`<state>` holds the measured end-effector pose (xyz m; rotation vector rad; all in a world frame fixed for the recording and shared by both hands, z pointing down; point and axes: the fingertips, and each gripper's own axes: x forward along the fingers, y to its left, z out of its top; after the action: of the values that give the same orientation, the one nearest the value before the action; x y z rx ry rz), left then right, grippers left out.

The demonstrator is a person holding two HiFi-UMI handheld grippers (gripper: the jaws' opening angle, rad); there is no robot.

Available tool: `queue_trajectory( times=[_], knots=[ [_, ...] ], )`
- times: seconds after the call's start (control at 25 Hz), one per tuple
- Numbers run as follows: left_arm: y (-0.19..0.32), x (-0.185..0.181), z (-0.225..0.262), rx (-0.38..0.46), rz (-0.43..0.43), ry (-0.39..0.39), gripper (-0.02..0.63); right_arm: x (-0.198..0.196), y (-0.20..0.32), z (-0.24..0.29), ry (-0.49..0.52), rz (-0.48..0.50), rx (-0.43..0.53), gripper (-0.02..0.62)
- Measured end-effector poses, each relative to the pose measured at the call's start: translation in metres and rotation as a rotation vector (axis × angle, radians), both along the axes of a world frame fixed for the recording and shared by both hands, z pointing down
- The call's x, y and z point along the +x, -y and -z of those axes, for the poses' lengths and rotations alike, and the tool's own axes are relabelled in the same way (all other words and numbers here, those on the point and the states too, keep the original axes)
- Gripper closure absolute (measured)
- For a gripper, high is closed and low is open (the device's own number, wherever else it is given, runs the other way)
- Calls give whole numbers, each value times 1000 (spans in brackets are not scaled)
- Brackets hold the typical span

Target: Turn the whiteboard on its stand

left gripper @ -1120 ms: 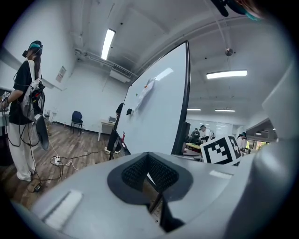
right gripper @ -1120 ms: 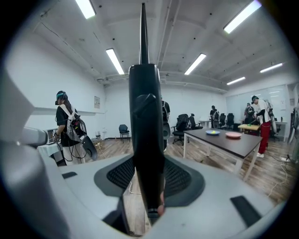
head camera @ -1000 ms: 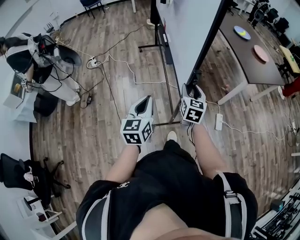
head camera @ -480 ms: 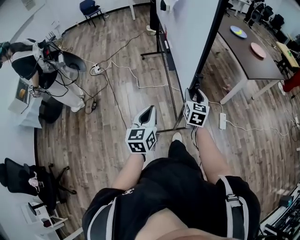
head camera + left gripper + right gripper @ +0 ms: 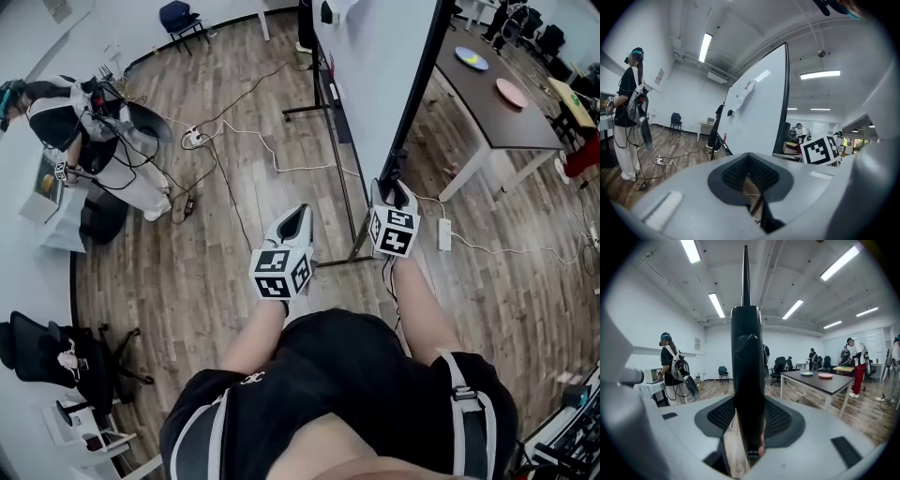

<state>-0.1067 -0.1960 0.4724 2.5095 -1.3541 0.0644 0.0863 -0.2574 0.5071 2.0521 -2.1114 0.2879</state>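
Observation:
The whiteboard (image 5: 375, 66) stands on its black stand at the top of the head view, with its white face toward the left. My right gripper (image 5: 393, 190) is shut on the black frame edge (image 5: 412, 103) at the board's near side. In the right gripper view that edge (image 5: 747, 362) rises as a dark bar between the jaws of the right gripper (image 5: 748, 414). My left gripper (image 5: 297, 217) hangs free left of the board, shut, with nothing in it. The left gripper view shows the left gripper (image 5: 750, 158) with the board's face (image 5: 757, 117) beyond it.
The stand's foot bar (image 5: 333, 263) lies on the wood floor just ahead of me. Cables and a power strip (image 5: 194, 139) trail at the left, near a person with a backpack (image 5: 94, 131). A dark table (image 5: 492, 103) stands at the right, a black chair (image 5: 56, 361) at the lower left.
Both grippers have drifted a little toward the picture's bottom along with the board's near edge. The right one has kept its grip. My shoe, seen between them before, is hidden now.

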Motion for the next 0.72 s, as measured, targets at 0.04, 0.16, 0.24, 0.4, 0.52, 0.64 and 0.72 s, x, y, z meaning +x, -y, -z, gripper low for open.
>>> queue_trajectory(
  times=[0.04, 0.16, 0.24, 0.4, 0.52, 0.64, 0.72],
  knots=[
    [-2, 3, 1, 3, -3, 1, 597, 2, -4, 1, 0, 1, 3, 400],
    [-10, 11, 9, 20, -6, -5, 597, 6, -19, 2, 1, -4, -3, 400],
    [-18, 15, 13, 31, -9, -14, 597, 7, -33, 1, 0, -9, -6, 400],
    [-35, 27, 11, 25, -22, -20, 597, 8, -58, 2, -4, -6, -4, 400],
    [-50, 34, 5, 14, -31, -18, 597, 8, -79, 2, -4, 0, 2, 400],
    [-65, 46, 5, 31, -40, 0, 597, 11, -102, 4, 1, 7, 21, 400],
    [-73, 57, 7, 46, -55, 17, 597, 13, -115, 4, 4, 8, 30, 400]
  ],
)
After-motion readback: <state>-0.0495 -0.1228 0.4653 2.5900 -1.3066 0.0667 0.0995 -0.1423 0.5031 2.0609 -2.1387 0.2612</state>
